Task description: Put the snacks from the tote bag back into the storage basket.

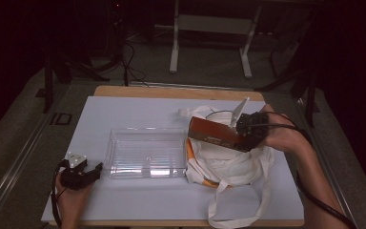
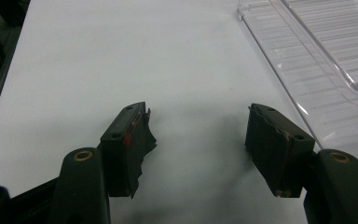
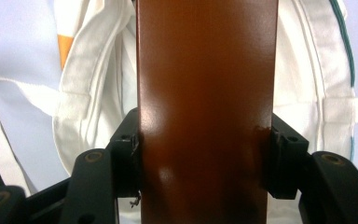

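The brown box (image 3: 207,112) is cut off at the top and bottom edges of the right gripper view, and much of the white tote bag (image 3: 98,93) is hidden behind it. Print on the box's side is too small to be read from above. The clear plastic tray (image 2: 317,56) is cropped, possibly at one corner.

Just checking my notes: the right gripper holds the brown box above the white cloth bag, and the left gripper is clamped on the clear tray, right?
Not quite. The left gripper holds nothing; the left gripper view shows its jaws open over bare table, beside the clear tray. The right gripper does hold the brown box above the white cloth bag.
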`<state>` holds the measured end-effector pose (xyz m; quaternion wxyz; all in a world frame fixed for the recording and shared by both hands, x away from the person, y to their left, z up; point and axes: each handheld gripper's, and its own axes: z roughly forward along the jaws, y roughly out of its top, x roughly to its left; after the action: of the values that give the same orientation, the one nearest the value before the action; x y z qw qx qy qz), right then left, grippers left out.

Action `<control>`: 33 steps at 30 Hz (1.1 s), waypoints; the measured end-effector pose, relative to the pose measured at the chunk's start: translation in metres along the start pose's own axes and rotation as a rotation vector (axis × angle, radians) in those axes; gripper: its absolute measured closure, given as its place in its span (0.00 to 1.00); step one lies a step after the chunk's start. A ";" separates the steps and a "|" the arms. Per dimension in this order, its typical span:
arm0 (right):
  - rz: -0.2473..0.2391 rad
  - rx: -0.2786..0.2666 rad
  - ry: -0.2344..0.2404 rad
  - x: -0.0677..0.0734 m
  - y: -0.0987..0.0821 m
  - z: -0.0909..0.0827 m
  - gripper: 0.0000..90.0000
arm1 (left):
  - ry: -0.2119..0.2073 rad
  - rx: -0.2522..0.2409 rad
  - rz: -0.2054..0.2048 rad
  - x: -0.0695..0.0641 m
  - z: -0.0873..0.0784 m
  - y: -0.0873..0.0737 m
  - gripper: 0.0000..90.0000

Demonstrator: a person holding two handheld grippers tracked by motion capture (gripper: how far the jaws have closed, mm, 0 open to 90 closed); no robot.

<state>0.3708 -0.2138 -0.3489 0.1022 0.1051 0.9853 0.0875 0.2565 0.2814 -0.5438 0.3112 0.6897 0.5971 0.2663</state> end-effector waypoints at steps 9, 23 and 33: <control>-0.015 -0.022 0.008 0.003 0.012 0.003 0.47 | -0.001 -0.002 -0.001 0.000 0.000 0.000 0.44; -0.051 -0.036 0.033 0.009 0.036 0.010 0.47 | -0.005 -0.002 -0.005 0.001 0.000 0.000 0.43; -0.077 -0.043 0.051 0.014 0.052 0.013 0.47 | -0.006 -0.003 -0.006 0.001 0.000 0.000 0.43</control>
<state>0.3700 -0.1591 -0.3541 0.0826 0.0628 0.9888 0.1073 0.2565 0.2822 -0.5439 0.3149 0.6881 0.5979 0.2644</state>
